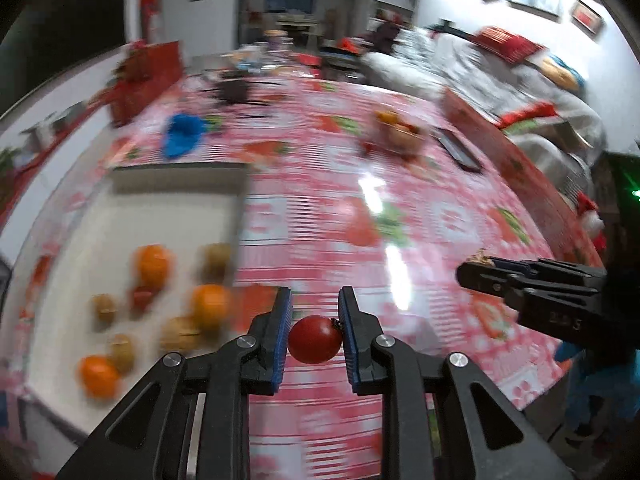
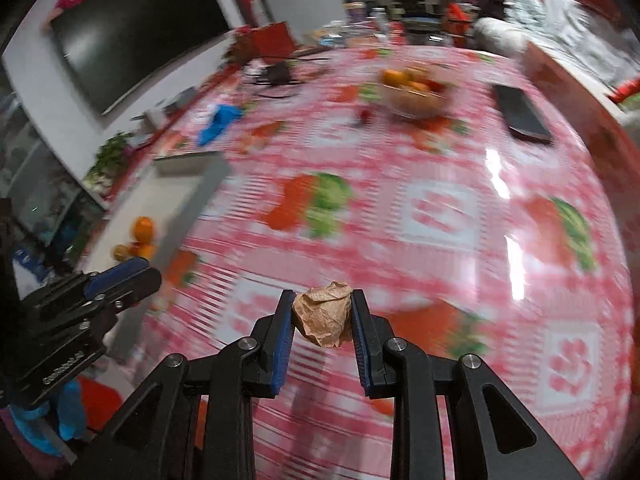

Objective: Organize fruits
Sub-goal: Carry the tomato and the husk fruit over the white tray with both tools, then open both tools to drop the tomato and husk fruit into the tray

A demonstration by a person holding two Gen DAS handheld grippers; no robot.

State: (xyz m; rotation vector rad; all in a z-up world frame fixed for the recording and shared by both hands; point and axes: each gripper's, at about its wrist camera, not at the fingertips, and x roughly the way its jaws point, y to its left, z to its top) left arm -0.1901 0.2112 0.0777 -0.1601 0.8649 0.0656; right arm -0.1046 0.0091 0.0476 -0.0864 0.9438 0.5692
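Observation:
My left gripper [image 1: 315, 306] is shut on a small red tomato [image 1: 315, 339], held above the red checked tablecloth [image 1: 328, 216]. Just left of it lies a white tray [image 1: 172, 220] with three oranges [image 1: 152, 264], several walnuts [image 1: 216, 258] and one small red fruit [image 1: 142, 296]. My right gripper [image 2: 323, 295] is shut on a tan wrinkled walnut [image 2: 324, 316] over the cloth. In the left wrist view the right gripper [image 1: 472, 270] shows at the right edge. The right wrist view catches the left gripper [image 2: 132, 272] at its left, beside the tray [image 2: 176, 188].
A bowl of mixed fruit [image 1: 400, 132] stands farther back on the table, with a dark phone [image 1: 460, 148] to its right. A blue cloth [image 1: 182, 140] lies behind the tray. Cables and red boxes [image 1: 144, 76] crowd the far end. A television [image 2: 136, 36] hangs at the left.

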